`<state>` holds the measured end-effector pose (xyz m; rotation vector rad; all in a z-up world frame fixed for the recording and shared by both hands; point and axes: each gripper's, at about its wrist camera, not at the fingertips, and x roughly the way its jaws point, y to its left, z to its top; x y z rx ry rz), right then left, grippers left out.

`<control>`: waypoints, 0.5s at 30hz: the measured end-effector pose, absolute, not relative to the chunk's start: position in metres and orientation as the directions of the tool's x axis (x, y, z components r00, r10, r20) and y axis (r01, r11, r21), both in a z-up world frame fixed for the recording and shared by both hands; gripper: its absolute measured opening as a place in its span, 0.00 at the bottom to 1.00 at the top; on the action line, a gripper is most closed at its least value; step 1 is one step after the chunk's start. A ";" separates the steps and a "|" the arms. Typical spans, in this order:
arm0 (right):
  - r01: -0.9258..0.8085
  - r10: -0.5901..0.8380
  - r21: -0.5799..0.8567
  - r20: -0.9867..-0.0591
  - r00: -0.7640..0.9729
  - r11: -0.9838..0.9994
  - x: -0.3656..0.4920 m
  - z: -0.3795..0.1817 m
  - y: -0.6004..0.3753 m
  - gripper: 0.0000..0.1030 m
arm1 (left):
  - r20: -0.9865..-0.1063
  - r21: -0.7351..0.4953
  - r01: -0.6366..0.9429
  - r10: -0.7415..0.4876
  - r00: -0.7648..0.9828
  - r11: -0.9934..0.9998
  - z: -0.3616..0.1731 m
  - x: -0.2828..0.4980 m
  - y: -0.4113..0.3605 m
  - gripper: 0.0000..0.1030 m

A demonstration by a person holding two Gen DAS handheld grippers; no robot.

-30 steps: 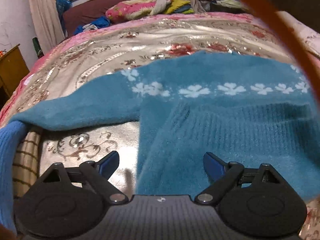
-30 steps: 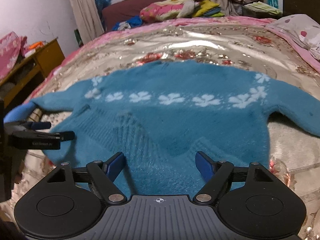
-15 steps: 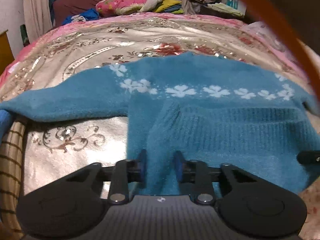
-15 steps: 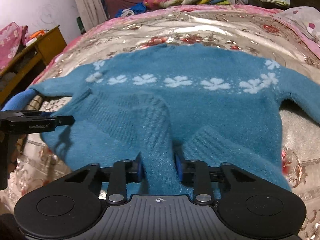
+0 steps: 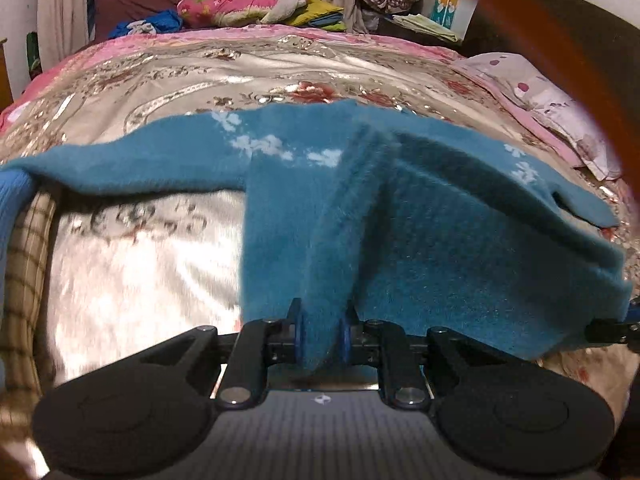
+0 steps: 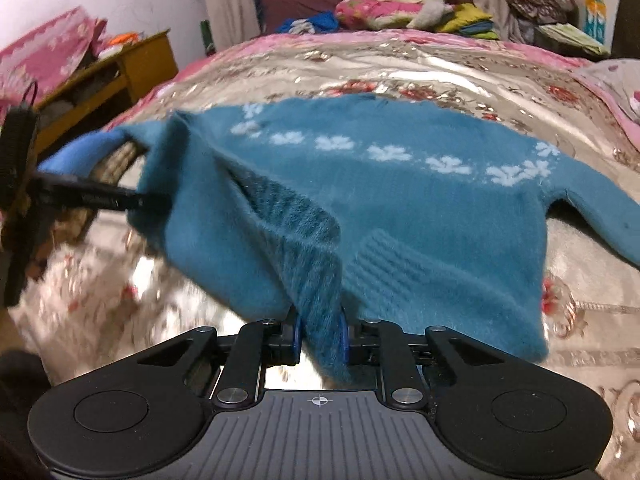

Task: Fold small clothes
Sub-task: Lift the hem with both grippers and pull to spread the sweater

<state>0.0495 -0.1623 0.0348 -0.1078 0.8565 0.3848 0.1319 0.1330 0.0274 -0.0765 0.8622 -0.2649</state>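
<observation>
On the floral satin bedspread point(image 6: 400, 68), a fuzzy teal knit sweater with white flower band point(image 6: 400, 200) is lying collar-far. Left gripper point(image 5: 322, 338) and right gripper point(image 6: 318, 338) are each pinching the near hem, jaws nearly closed on fabric, hem lifting toward the collar.

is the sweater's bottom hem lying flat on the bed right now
No, the right gripper is shut on the hem of the teal sweater, lifting that edge off the bedspread in a raised fold.
</observation>
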 end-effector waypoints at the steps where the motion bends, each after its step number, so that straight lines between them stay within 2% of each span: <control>1: -0.383 0.277 0.038 -0.758 0.591 0.923 0.045 0.032 -0.160 0.17 | -0.742 -0.174 0.200 -0.262 0.617 0.964 0.027 0.126 0.134 0.23; 9: -0.464 0.235 -0.059 -0.801 0.550 0.884 0.020 0.021 -0.153 0.24 | -0.775 -0.145 0.183 -0.227 0.590 0.972 0.021 0.074 0.144 0.23; 15: -0.484 0.214 -0.084 -0.823 0.527 0.871 -0.009 0.032 -0.168 0.24 | -0.811 -0.125 0.167 -0.198 0.551 0.978 0.020 0.035 0.155 0.23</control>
